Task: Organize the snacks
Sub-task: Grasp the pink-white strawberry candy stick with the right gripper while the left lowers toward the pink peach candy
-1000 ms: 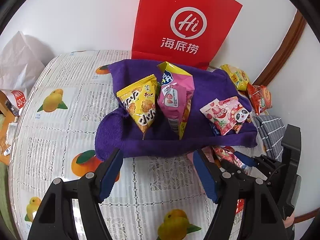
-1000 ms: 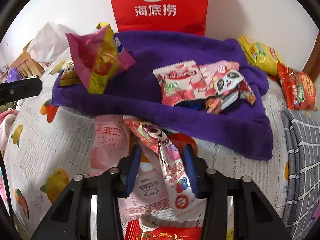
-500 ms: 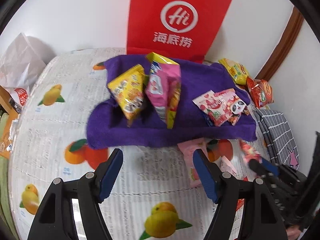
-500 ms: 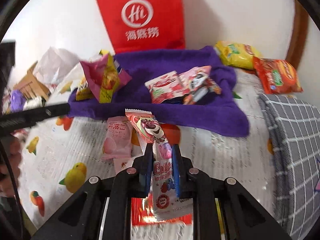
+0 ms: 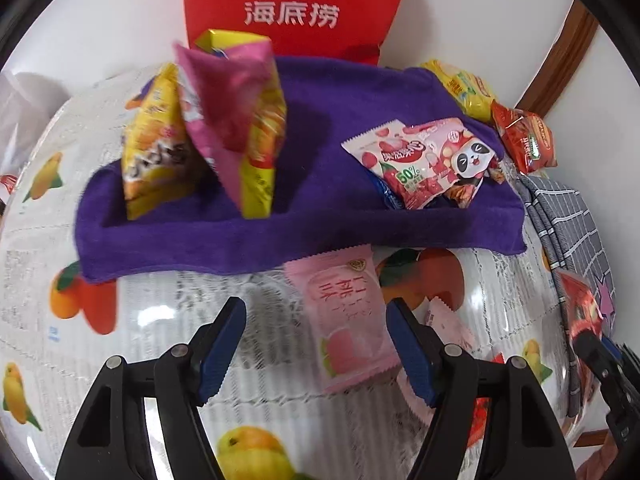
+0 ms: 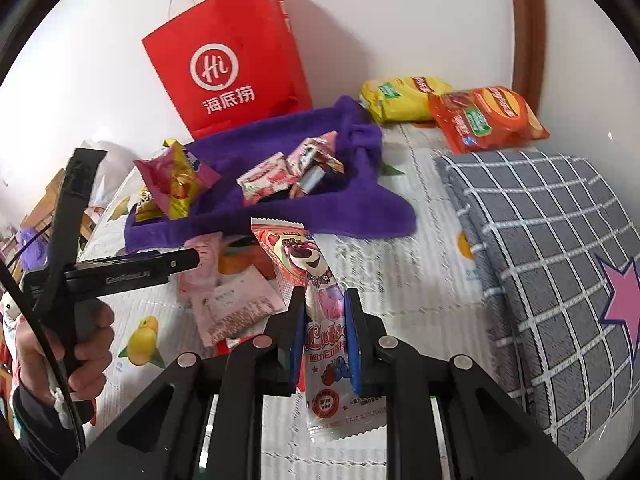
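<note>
The right tool point(image 6: 325, 332) is clamped on a long glossy bear-printed snack packet point(image 6: 320, 320); the left tool point(image 5: 316, 344) stands apart over a matte pink packet point(image 5: 346, 320) — the red paper bag point(image 6: 228, 76) reads "Hi".

Your right tool point(image 6: 325, 334) clamps the strawberry-bear snack packet point(image 6: 316, 300) upright above the fruit-print bench point(image 6: 404, 276); behind it, the purple towel point(image 6: 360, 208) carries several snack packets point(image 6: 272, 178).

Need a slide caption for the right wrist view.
Right gripper clamps a bear-print snack packet above the fruit-print tablecloth.
</note>
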Demonstrator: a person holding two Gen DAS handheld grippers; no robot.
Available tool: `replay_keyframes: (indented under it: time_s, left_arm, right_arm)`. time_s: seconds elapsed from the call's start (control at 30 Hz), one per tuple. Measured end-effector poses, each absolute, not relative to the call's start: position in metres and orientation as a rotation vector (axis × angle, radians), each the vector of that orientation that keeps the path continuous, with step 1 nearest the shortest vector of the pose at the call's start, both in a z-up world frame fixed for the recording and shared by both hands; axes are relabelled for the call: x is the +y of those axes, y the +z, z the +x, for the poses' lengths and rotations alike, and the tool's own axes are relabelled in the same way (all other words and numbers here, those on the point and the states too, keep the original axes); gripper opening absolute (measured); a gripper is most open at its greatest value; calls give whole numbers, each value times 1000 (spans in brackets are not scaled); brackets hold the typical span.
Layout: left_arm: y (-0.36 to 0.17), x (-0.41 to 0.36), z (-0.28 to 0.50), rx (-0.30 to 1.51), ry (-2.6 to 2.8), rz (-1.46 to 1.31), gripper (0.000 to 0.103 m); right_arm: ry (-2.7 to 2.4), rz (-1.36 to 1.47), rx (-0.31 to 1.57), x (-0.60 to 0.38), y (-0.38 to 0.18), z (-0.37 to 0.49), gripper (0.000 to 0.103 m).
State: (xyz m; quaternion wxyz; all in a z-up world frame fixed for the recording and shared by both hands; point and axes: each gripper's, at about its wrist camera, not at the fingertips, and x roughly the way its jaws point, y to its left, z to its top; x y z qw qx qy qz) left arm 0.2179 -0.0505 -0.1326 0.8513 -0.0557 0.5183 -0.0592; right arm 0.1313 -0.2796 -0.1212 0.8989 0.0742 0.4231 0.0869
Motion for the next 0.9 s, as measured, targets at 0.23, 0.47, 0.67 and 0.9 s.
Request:
replay_keyframes:
  time_s: [0.23, 0.47, 0.67, 0.9]
  left_arm:
    - [-145, -66, 228, 1103, -95, -69, 71]
    - [-150, -83, 225, 1074, -58, 69, 76]
    - [-149, -53, 221, 1101, -38, 33, 80]
    - [-152, -60, 222, 1088, -62, 52, 79]
  right_arm:
    - [179, 176, 876, -284, -124, 127, 18]
    - [196, 161, 875, -278, -126, 131, 18]
    - [209, 180, 881, -277, -131, 131, 18]
    - [210, 197, 874, -276, -129, 133, 18]
